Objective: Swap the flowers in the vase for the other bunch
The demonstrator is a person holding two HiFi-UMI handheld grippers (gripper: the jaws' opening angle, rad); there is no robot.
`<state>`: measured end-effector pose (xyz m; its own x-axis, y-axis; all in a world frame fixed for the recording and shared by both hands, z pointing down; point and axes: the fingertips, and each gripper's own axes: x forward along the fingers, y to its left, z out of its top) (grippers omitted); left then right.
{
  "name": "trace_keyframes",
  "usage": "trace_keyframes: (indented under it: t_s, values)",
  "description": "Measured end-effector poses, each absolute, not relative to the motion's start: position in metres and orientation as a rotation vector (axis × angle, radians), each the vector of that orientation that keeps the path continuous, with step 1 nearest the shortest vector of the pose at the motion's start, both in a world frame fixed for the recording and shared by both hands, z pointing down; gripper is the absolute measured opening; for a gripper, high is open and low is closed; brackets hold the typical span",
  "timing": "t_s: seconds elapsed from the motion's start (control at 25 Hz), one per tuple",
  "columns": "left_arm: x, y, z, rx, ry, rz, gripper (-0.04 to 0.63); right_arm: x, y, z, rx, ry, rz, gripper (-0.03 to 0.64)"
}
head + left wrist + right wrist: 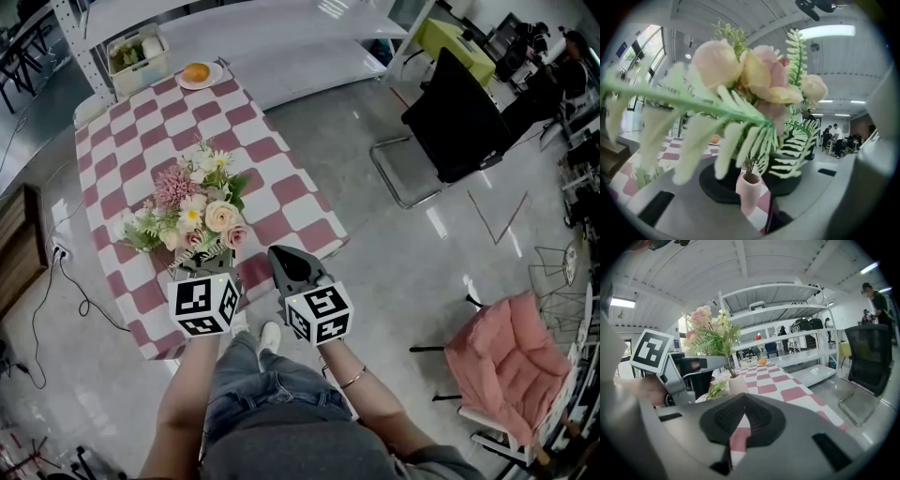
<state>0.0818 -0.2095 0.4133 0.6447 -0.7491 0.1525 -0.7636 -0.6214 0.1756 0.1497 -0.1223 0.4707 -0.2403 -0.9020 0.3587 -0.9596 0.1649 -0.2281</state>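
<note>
Bouquet of pink, cream and white artificial flowers with green fern fronds (195,208) stands upright in a small pale pink vase (750,191), near the close end of a long table covered with a pink-and-white chequered cloth (281,178). From the head view the blooms hide the vase from above.

The left gripper (206,267) reaches in almost level beneath the blooms from the table's near edge. In the left gripper view its black pads (723,183) stand a narrow way apart, and the thin stems rise between them just above the vase's mouth. The pads sit close against the stems, and drooping fronds blur part of the contact. The right gripper view shows those grey jaws ending right at the stems, over the vase.

The right gripper (279,253) hangs just beside the left one, to the right of the bouquet and apart from it, over the table's near edge. Its pads meet at the tips with nothing between them.

A second bunch, mostly green leaves with pale flowers (139,234), lies flat on the cloth just left of the vase. A white plate holding something round and orange (197,73) sits well away at the far end
</note>
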Motion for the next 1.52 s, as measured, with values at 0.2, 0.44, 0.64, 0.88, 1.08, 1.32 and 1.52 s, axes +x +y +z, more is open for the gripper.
trace_keyframes:
  t_s: [0.2, 0.44, 0.64, 0.88, 1.08, 1.32, 1.52]
  values:
    - [0.085, -0.207, 0.408, 2.659, -1.215, 0.078, 0.103, 0.152, -0.121, 0.471, 1.857, -2.277, 0.621, 0.011]
    - [0.083, -0.204, 0.385, 2.691, -1.194, -0.001, 0.091, 0.151, -0.118, 0.469, 1.872, -2.275, 0.624, 0.011]
    - [0.078, -0.199, 0.357, 2.712, -1.182, -0.057, 0.087, 0.150, -0.113, 0.463, 1.875, -2.285, 0.607, 0.011]
    - [0.070, -0.192, 0.335, 2.733, -1.214, -0.054, 0.084, 0.152, -0.107, 0.454, 1.887, -2.299, 0.588, 0.011]
    - [0.060, -0.191, 0.315, 2.739, -1.250, -0.066, 0.083, 0.154, -0.105, 0.446, 1.890, -2.312, 0.566, 0.011]
    - [0.040, -0.186, 0.277, 2.699, -1.249, -0.180, 0.080, 0.150, -0.098, 0.446, 1.869, -2.325, 0.557, 0.011]
    - [0.014, -0.183, 0.239, 2.676, -1.263, -0.265, 0.077, 0.149, -0.102, 0.443, 1.846, -2.356, 0.553, 0.011]
